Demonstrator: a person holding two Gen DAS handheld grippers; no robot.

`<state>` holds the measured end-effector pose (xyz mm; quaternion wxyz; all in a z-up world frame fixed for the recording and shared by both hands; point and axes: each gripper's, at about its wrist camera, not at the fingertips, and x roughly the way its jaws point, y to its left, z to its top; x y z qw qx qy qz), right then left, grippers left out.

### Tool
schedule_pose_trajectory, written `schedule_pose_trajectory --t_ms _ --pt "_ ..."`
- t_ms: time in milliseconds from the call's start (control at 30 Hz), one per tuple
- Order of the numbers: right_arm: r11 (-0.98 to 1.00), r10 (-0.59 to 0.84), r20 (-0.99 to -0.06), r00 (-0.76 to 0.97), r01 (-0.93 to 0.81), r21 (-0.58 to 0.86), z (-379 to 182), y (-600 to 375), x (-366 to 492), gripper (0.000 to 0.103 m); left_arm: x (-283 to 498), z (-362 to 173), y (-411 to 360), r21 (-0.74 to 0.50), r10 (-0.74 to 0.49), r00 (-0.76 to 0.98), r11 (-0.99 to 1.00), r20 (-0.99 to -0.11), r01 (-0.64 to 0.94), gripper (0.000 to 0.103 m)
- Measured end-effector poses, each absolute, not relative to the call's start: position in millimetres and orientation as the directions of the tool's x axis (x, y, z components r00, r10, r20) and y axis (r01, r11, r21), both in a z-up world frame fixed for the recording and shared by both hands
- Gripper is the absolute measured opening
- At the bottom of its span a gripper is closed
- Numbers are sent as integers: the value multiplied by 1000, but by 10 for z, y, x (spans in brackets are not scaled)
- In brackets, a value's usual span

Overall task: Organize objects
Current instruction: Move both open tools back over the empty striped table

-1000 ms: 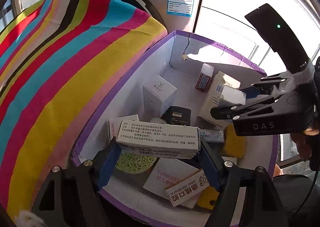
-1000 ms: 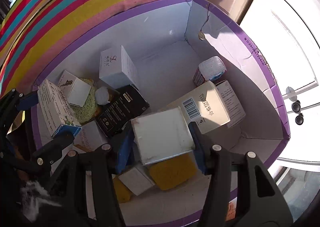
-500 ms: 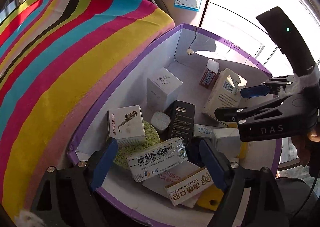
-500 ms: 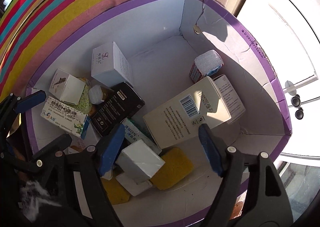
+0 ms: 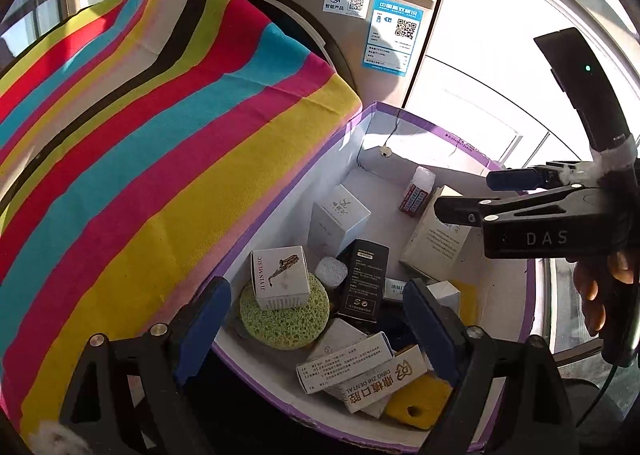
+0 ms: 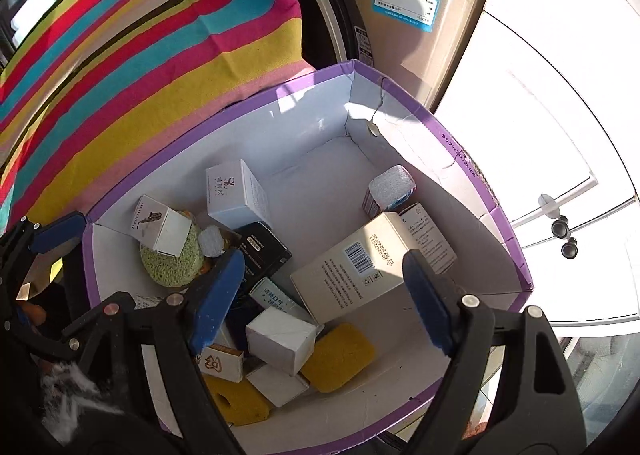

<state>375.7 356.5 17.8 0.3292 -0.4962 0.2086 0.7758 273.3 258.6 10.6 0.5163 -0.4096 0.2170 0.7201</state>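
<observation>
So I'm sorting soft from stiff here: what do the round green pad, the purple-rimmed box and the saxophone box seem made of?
Round green pad: likely sponge, with an open-pored, matte surface. Purple-rimmed box: paperboard, with creased, torn matte white walls. Saxophone box: thin printed card with sharp folded edges.

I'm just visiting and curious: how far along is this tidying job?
Many small boxes and sponges already lie in the purple-rimmed box, such as the large cream carton and green sponge. Nothing is in hand: the left gripper and right gripper are open. I can't see anything left outside.
</observation>
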Motion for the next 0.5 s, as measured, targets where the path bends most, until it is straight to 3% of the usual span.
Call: schedule_pose_trajectory --t_ms 333,433,500 --pt "-719 420 -825 -378 -694 -48 476 3477 3487 93 2600 306 2140 -167 627 -145 -412 -766 -896 90" --pt "-720 452 -807 -380 -689 -80 479 3424 3447 94 2527 405 2016 -186 648 -160 -432 -744 -883 103" --pt "-727 469 -795 -384 -679 -102 475 3388 3393 96 2461 494 1919 -195 664 -187 -458 -724 -867 103"
